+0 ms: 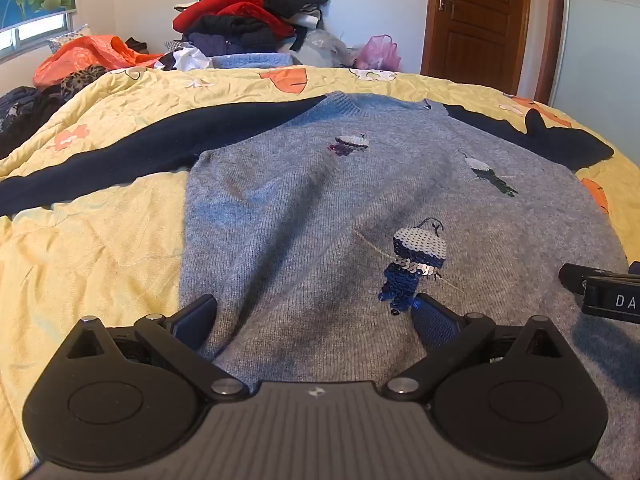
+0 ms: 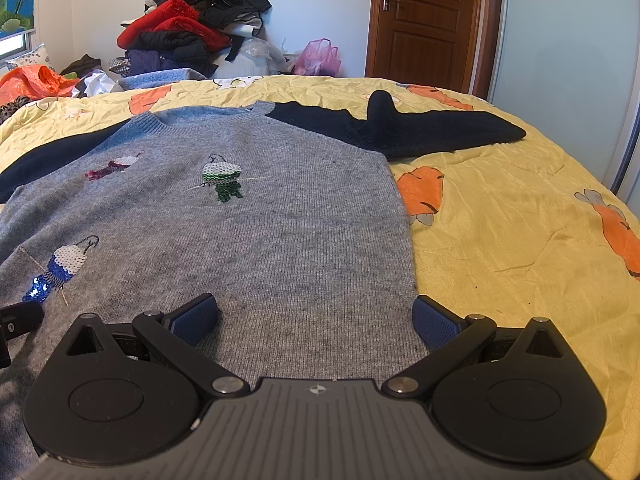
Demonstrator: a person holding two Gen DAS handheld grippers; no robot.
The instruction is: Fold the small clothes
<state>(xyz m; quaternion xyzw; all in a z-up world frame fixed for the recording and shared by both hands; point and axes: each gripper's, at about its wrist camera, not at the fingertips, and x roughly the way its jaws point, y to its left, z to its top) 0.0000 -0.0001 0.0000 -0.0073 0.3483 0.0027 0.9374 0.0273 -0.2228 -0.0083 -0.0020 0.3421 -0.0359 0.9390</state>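
A small grey knit sweater [image 1: 304,216] [image 2: 280,232] with dark navy sleeves and sequin bird patches lies flat, face up, on a yellow flowered bedspread [image 1: 88,248] [image 2: 512,216]. Its left sleeve [image 1: 152,148] and right sleeve [image 2: 404,128] are spread outward. My left gripper [image 1: 314,320] hovers over the sweater's lower left part, jaws wide open with nothing between them. My right gripper [image 2: 314,320] hangs open over the lower right part, its right pad [image 2: 434,322] near the sweater's side edge. The right gripper's body [image 1: 604,292] shows at the left wrist view's right edge.
A tall heap of red, black and dark clothes [image 1: 248,12] [image 2: 192,28] is piled beyond the bed's far edge, with an orange bag [image 1: 84,56] and a pink bag [image 2: 318,58]. A brown wooden door [image 1: 476,20] [image 2: 424,20] stands behind.
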